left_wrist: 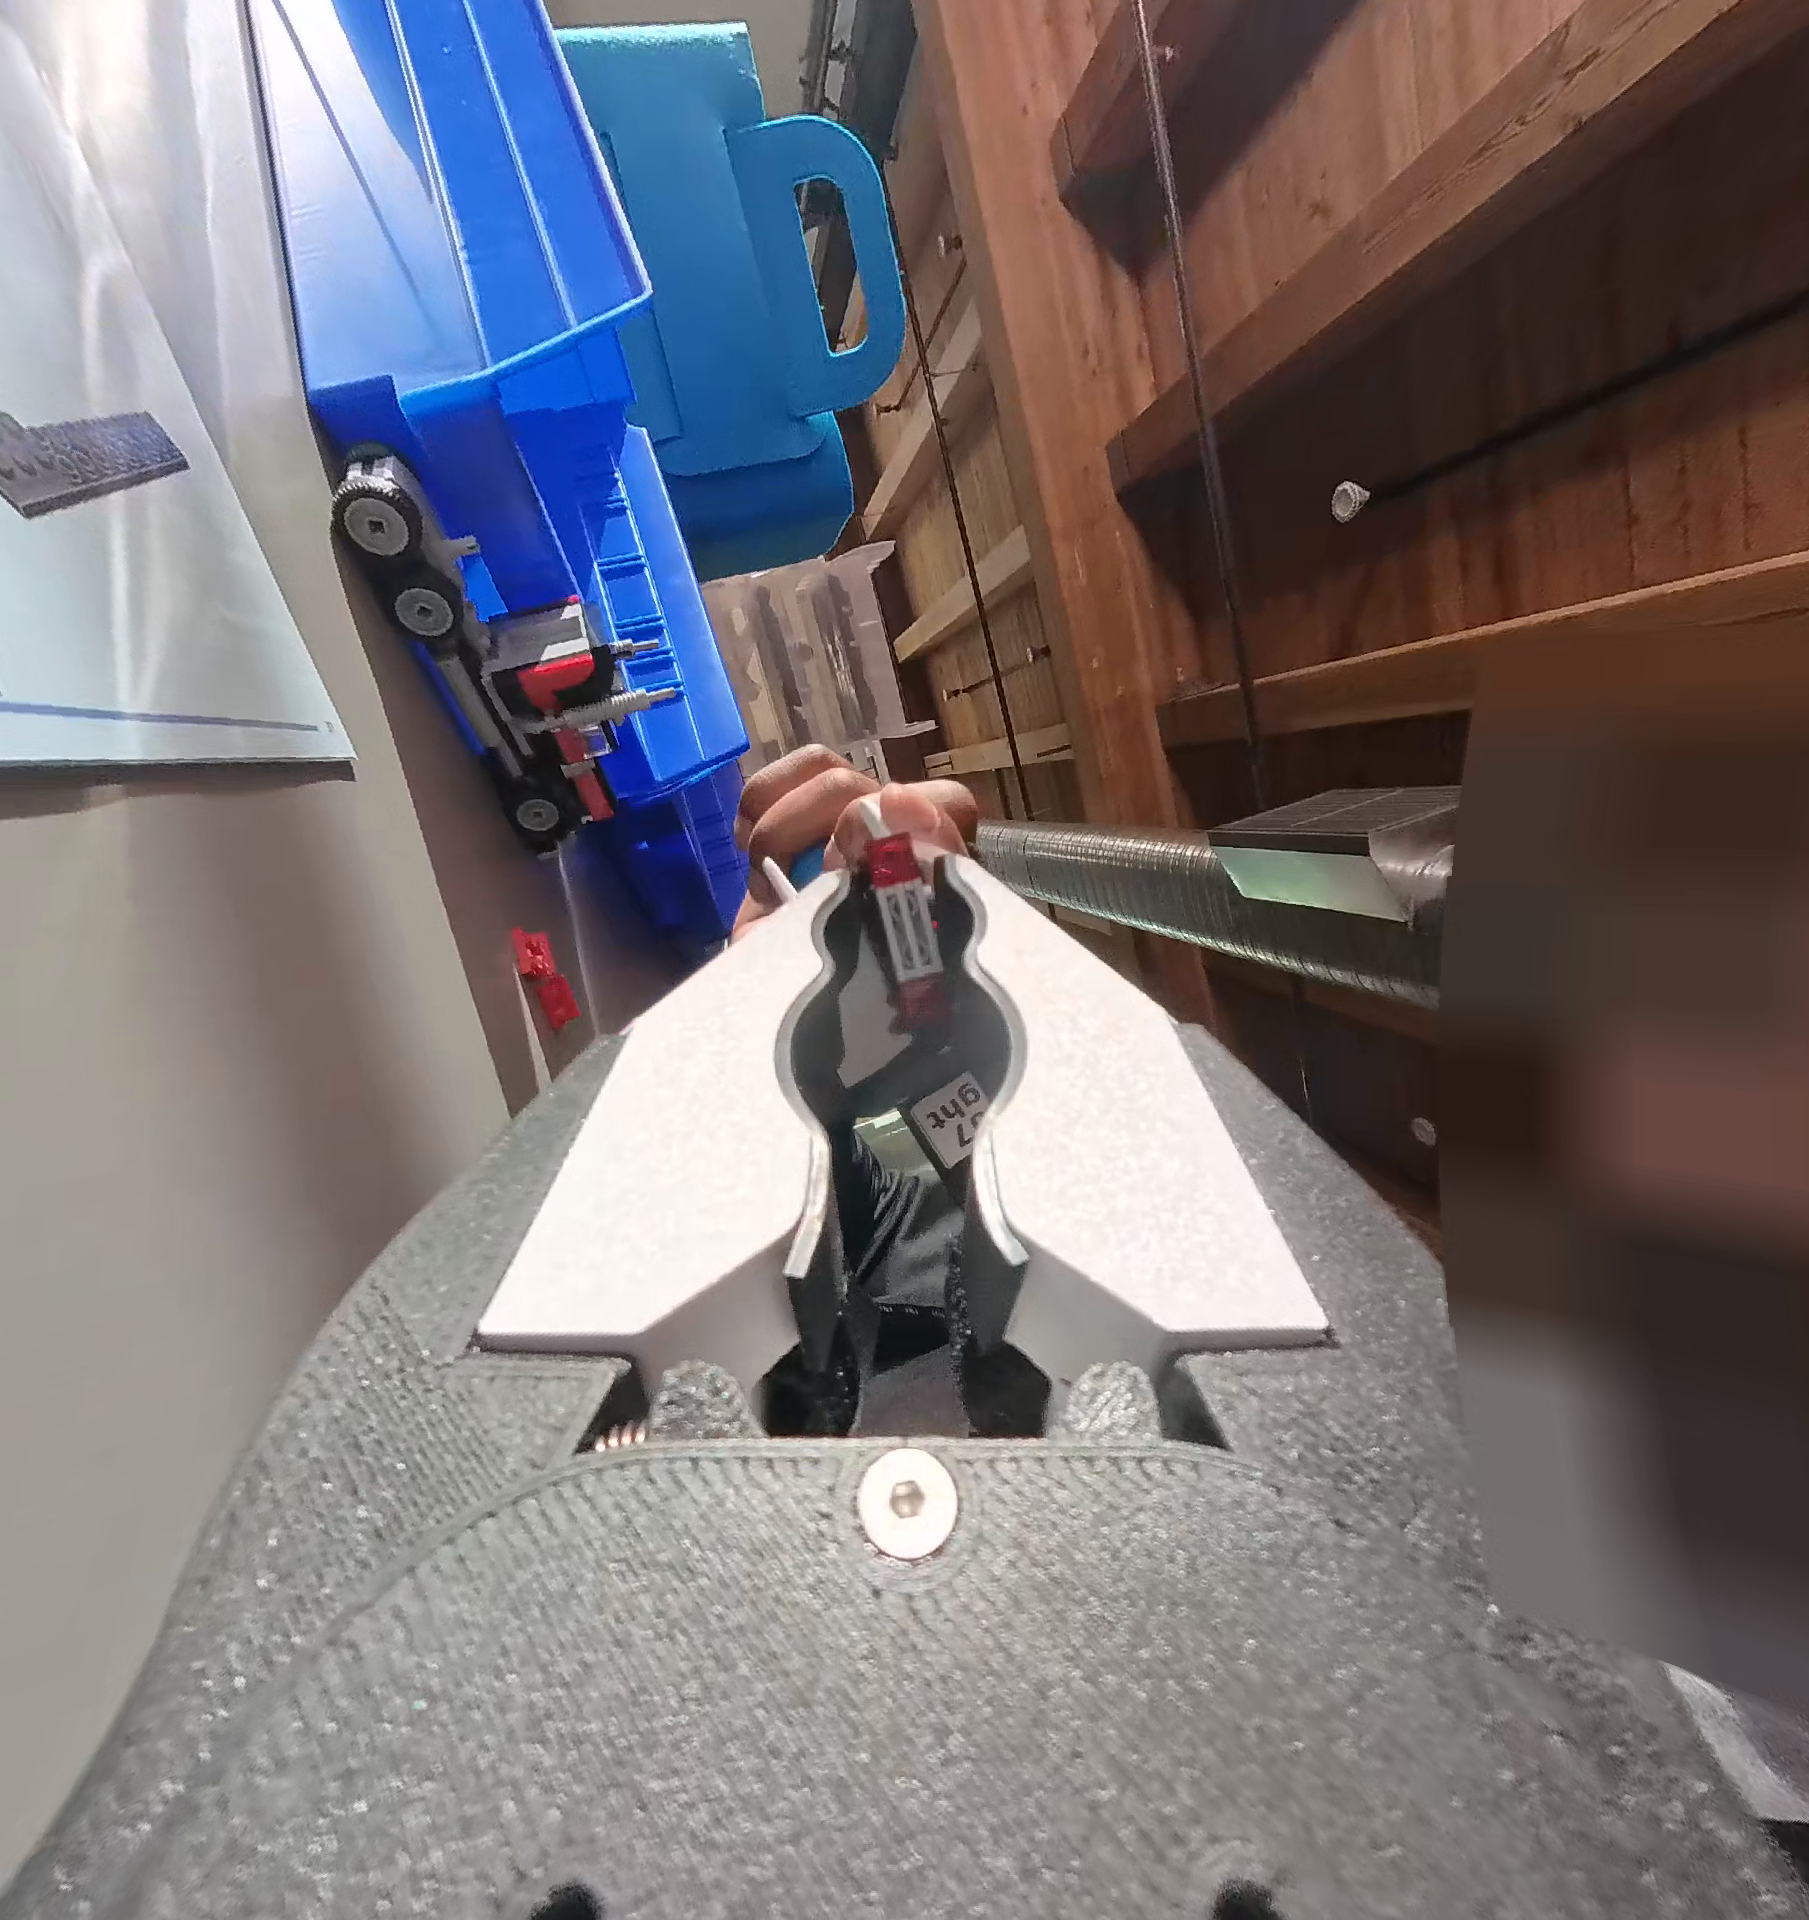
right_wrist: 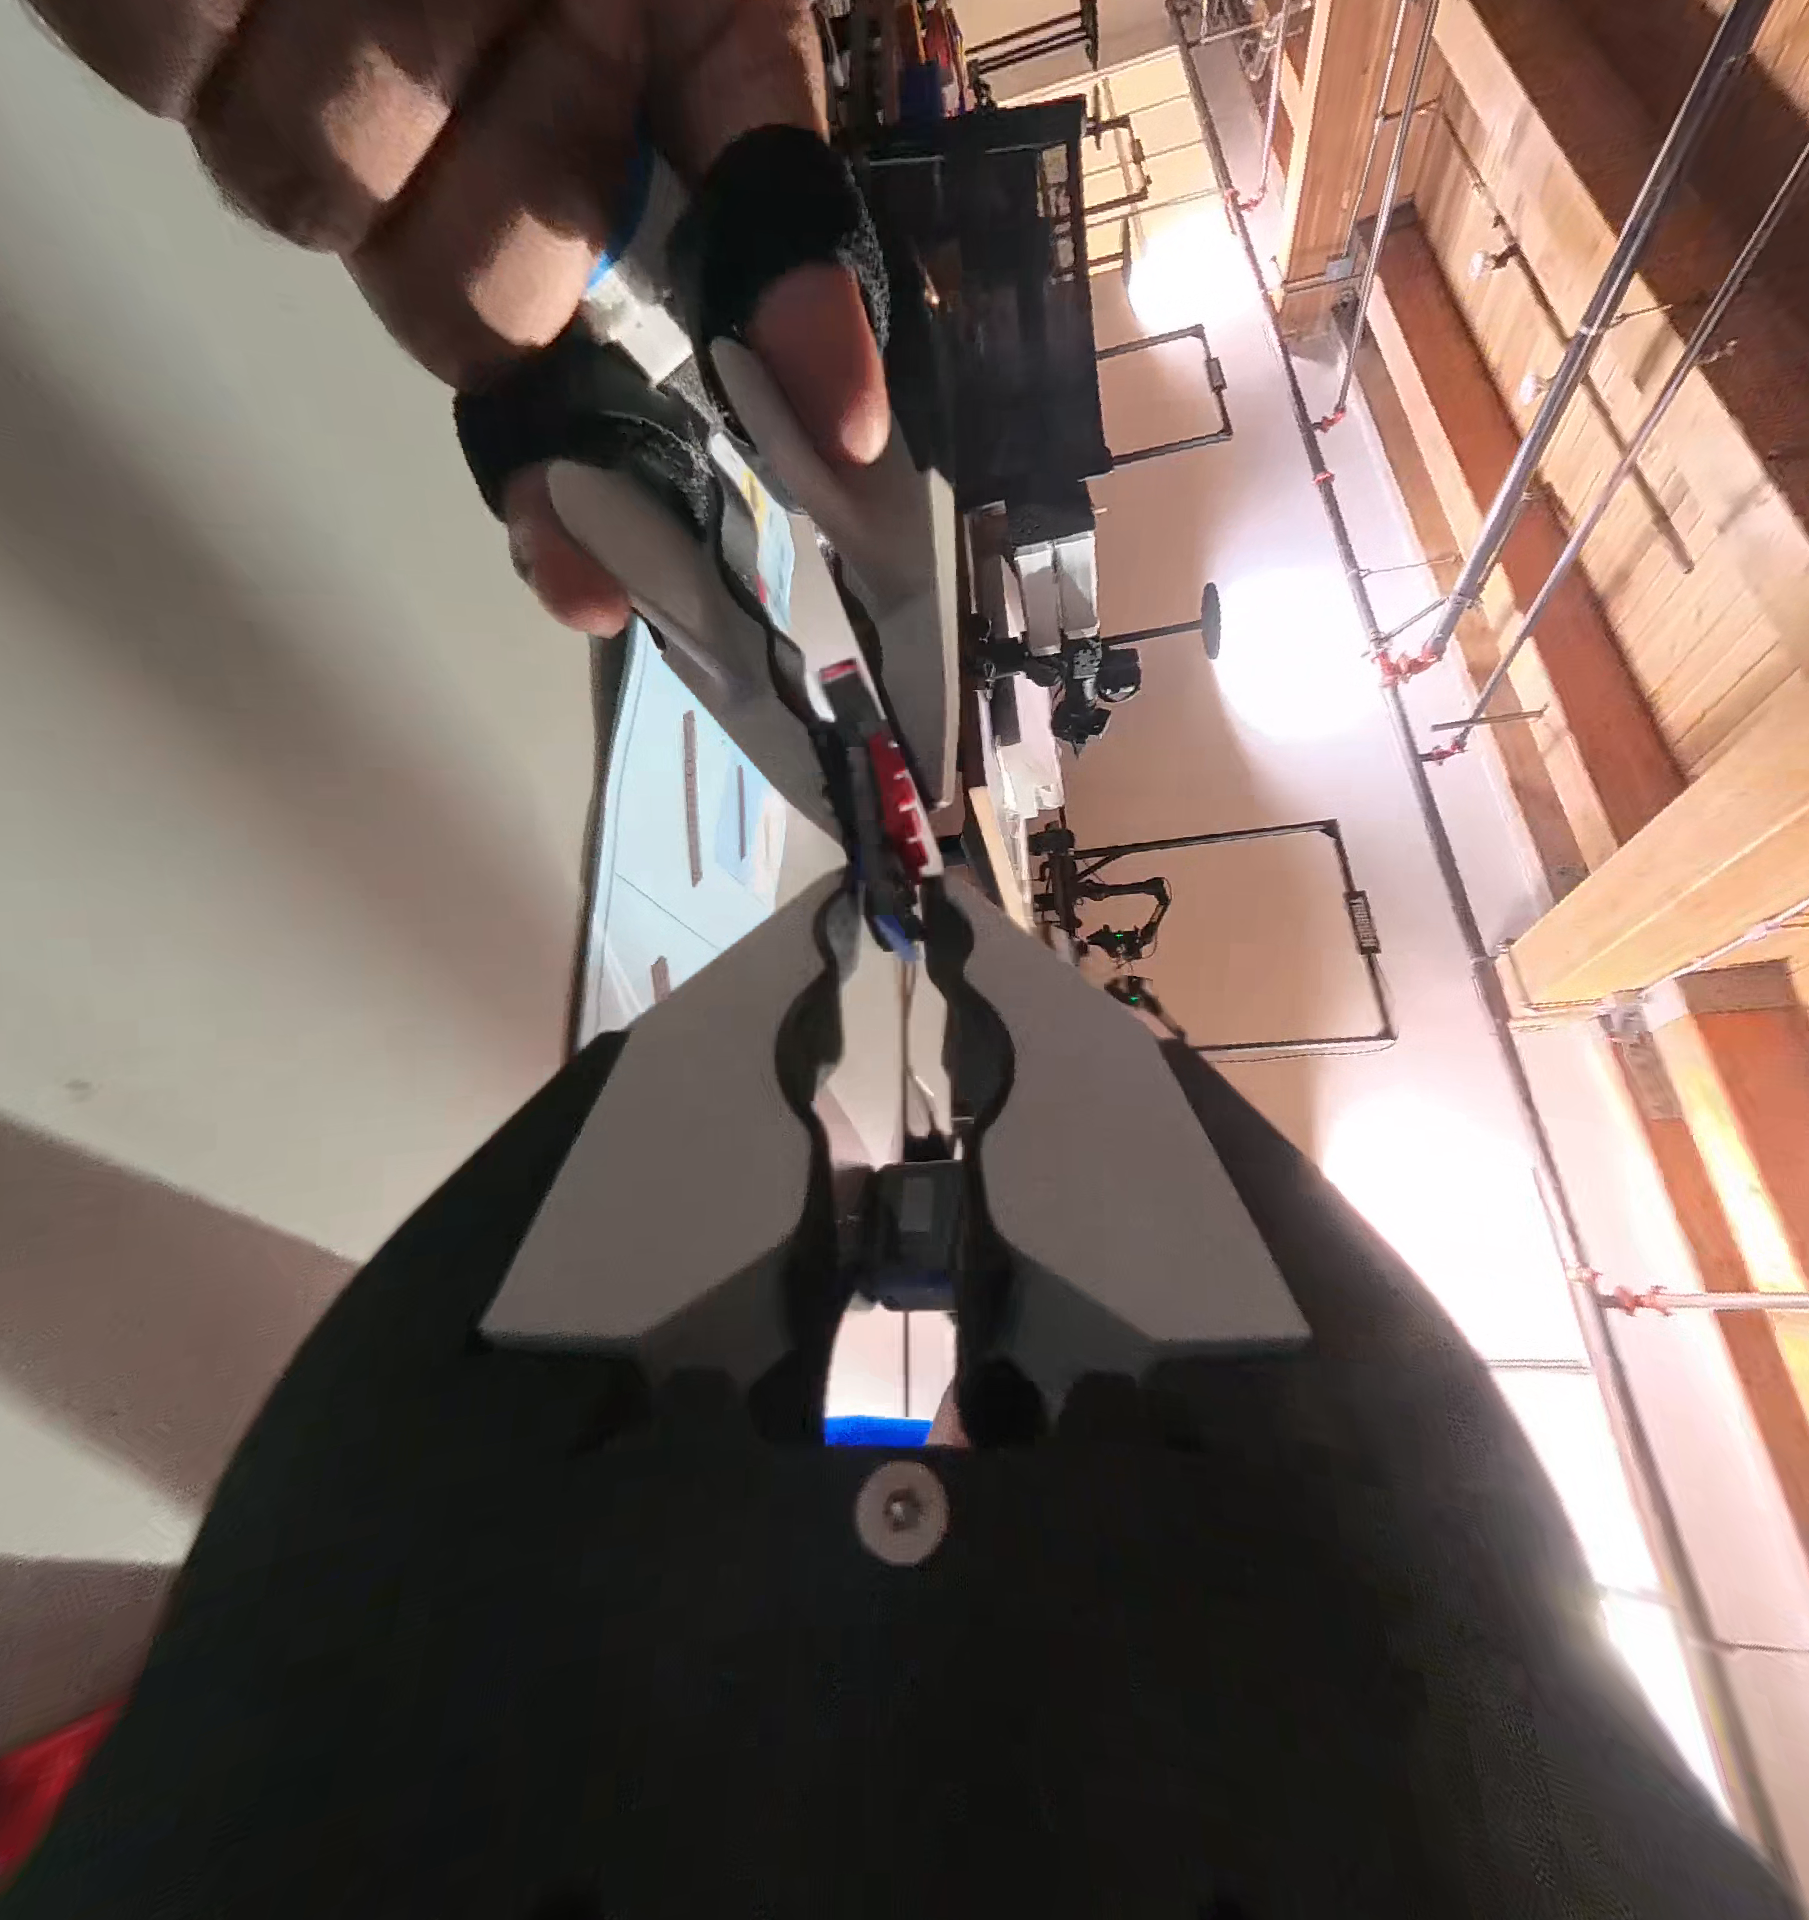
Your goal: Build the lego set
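Note:
A small red, grey and black lego sub-assembly (left_wrist: 905, 925) is held in the air between both grippers. My left gripper (left_wrist: 895, 878) is shut on its red and grey end. In the right wrist view my right gripper (right_wrist: 889, 888) is shut on the blue and black end of the same sub-assembly (right_wrist: 879, 790), and the left gripper (right_wrist: 879, 769) comes in from above, held by a hand (right_wrist: 526, 177). A partly built lego truck (left_wrist: 484, 665) with grey wheels lies on the grey table beside a blue bin (left_wrist: 464, 312). Two loose red bricks (left_wrist: 545, 975) lie near it.
An open instruction booklet (left_wrist: 100, 520) lies on the table on the left. A lighter blue case with a handle (left_wrist: 775, 312) stands behind the bins. Wooden shelving (left_wrist: 1399, 416) and a silver foil duct (left_wrist: 1139, 894) are on the right. Left and right tips are no more than a few centimetres apart.

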{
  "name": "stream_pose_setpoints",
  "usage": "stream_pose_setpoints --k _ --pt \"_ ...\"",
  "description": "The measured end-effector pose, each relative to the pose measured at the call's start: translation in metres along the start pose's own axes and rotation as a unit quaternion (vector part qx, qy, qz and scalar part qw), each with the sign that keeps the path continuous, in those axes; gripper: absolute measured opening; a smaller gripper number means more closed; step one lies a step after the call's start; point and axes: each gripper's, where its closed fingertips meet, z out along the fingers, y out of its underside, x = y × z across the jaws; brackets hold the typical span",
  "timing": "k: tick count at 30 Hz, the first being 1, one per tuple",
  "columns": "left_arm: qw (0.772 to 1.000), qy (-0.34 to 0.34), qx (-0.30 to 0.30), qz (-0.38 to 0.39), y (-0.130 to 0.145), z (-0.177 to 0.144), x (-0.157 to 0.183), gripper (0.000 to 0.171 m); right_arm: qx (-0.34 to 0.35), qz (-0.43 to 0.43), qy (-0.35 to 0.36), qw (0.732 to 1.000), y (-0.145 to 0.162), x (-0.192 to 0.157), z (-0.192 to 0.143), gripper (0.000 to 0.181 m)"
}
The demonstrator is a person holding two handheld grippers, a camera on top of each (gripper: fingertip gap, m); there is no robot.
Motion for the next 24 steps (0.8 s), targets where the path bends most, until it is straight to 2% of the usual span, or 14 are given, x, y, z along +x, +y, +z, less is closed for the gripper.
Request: stream_pose_setpoints --k 4,6,8,10,13,15,17,19,24 --pt "0.998 -0.029 0.000 0.058 -0.009 -0.001 -0.004 0.050 0.009 0.124 -0.016 0.992 0.003 0.006 -0.002 0.013" --pt "0.991 -0.026 0.009 0.129 -0.020 -0.005 0.003 0.061 0.012 0.206 -0.028 0.978 0.008 0.010 -0.003 0.012" --pt "0.973 -0.012 0.002 0.231 -0.023 -0.008 0.017 0.063 0.020 0.286 -0.054 0.956 0.010 0.010 -0.004 0.012" --pt "0.935 -0.012 -0.032 0.353 -0.013 -0.008 0.026 0.065 0.033 0.353 -0.088 0.931 0.009 0.007 -0.004 0.012" --pt "0.850 -0.026 -0.093 0.518 0.010 -0.008 0.028 0.061 0.056 0.420 -0.145 0.894 0.000 0.000 -0.007 0.012" --pt "0.796 -0.033 -0.110 0.594 0.020 -0.008 0.029 0.053 0.073 0.444 -0.174 0.876 -0.006 -0.003 -0.009 0.011" --pt "0.754 -0.040 -0.114 0.646 0.024 -0.008 0.028 0.048 0.088 0.458 -0.199 0.862 -0.013 -0.006 -0.011 0.011" --pt "0.732 -0.058 -0.115 0.669 0.022 -0.009 0.025 0.042 0.102 0.467 -0.219 0.850 -0.020 -0.008 -0.014 0.011" --pt "0.706 -0.049 -0.133 0.694 0.032 -0.009 0.023 0.027 0.120 0.477 -0.245 0.836 -0.030 -0.009 -0.019 0.011"
